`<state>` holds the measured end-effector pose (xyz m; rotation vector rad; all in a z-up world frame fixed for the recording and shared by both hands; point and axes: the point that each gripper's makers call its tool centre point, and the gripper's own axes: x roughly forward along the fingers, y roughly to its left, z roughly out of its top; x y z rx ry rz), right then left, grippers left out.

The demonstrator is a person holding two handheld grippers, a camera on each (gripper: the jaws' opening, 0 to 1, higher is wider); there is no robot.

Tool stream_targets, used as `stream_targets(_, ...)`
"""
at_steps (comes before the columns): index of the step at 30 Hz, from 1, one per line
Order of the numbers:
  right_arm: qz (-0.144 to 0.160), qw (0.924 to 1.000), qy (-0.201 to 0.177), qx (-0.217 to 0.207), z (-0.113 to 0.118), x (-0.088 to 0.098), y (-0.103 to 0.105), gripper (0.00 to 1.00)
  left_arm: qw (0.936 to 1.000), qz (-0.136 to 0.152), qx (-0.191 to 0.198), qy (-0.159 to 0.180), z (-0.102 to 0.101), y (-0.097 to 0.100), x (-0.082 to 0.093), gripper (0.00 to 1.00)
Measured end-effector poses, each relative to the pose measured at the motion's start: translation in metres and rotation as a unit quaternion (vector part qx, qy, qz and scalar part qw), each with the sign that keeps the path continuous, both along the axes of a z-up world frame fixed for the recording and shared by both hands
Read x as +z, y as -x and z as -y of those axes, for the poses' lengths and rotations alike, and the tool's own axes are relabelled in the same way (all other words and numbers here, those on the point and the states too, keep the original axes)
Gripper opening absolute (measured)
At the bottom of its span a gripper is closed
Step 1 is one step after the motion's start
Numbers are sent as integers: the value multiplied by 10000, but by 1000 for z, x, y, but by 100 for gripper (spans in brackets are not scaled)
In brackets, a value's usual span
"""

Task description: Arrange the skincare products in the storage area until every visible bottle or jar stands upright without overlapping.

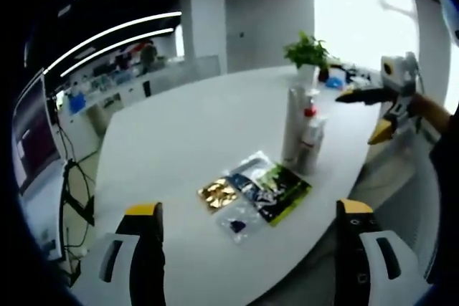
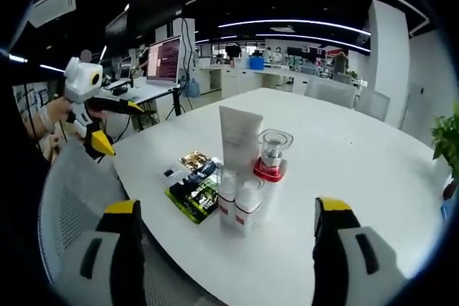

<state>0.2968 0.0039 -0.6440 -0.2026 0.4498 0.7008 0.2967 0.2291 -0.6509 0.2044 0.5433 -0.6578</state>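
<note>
Nearest the lens in the left gripper view, the left hand-held gripper point(image 1: 247, 249) rises from the bottom edge, its two black jaws with yellow tips standing wide apart and holding nothing. Just beyond them, on the large white oval bench point(image 1: 179, 134), lies a small cluster of flat sachets: a gold foil packet point(image 1: 217, 193), a dark blue and green printed sachet point(image 1: 271, 188) and a small clear packet point(image 1: 239, 221), touching or overlapping one another. Behind the sachets stand the skincare products, close together and upright: a tall silver cylindrical bottle point(image 1: 295, 125) and a white bottle with a red collar point(image 1: 311, 141).

In the right gripper view, the right hand-held gripper point(image 2: 226, 252) also shows its yellow-tipped jaws spread apart and empty. Here the group reads as a tall white squeeze tube point(image 2: 240, 138) standing on its cap, a clear glass jar with a red base point(image 2: 273, 155) just beside it, and two small white bottles with red bands point(image 2: 239, 204) in front, touching each other.

A green potted plant point(image 1: 307, 53) sits at the far end of the bench. A grey mesh chair point(image 2: 72, 213) stands near the bench edge.
</note>
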Motion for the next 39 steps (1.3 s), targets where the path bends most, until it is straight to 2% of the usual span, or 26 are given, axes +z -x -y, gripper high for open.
stream_targets(35,-74,9999,-59,-71,0,-3,-2,100,10000,-38,-11,-30,0,-2,-2,97)
stream_targets(39,-77,9999,-116,-51,-1,-2,-2,100,9999,-62,-6,-111,-1,-1,-4,97)
